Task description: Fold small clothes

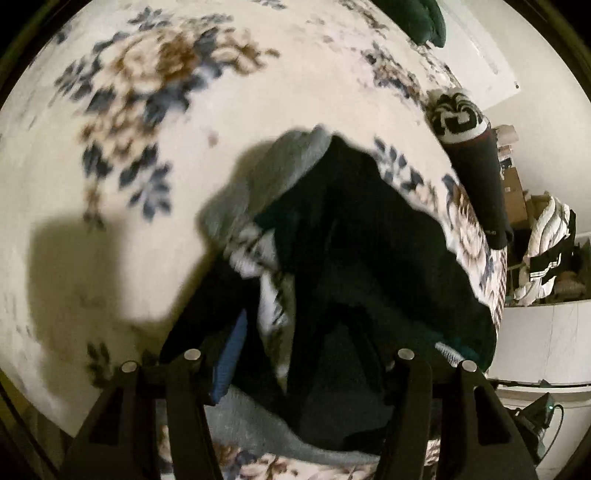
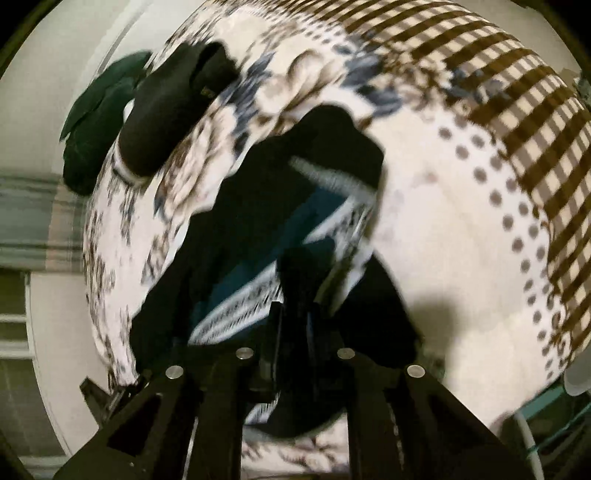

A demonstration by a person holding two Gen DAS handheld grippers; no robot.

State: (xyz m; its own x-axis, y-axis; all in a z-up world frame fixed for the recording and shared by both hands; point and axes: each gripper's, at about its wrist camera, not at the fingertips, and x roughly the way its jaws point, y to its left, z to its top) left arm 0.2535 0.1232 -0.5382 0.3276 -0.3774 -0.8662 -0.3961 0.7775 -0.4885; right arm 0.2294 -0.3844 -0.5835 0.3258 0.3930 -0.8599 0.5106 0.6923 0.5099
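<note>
Home bedrm: floral bedspread (image 1: 258, 92), clothes pile (image 1: 369, 240).

Floral bedspread (image 1: 258, 92), cardboard boxes (image 1: 517, 199)

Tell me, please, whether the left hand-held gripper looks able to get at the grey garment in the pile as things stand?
Probably yes: the left hand-held gripper stands open just above the pile, and the grey garment lies exposed at its far edge, only partly tucked under the black clothing.

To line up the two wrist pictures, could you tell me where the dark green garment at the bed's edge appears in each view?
Left wrist: the dark green garment sits at the top edge, right of centre.
Right wrist: it hangs at the upper left, off the bed's edge.
Shared landmark: the floral bedspread, with the pile of dark clothes at each picture's centre.
</note>
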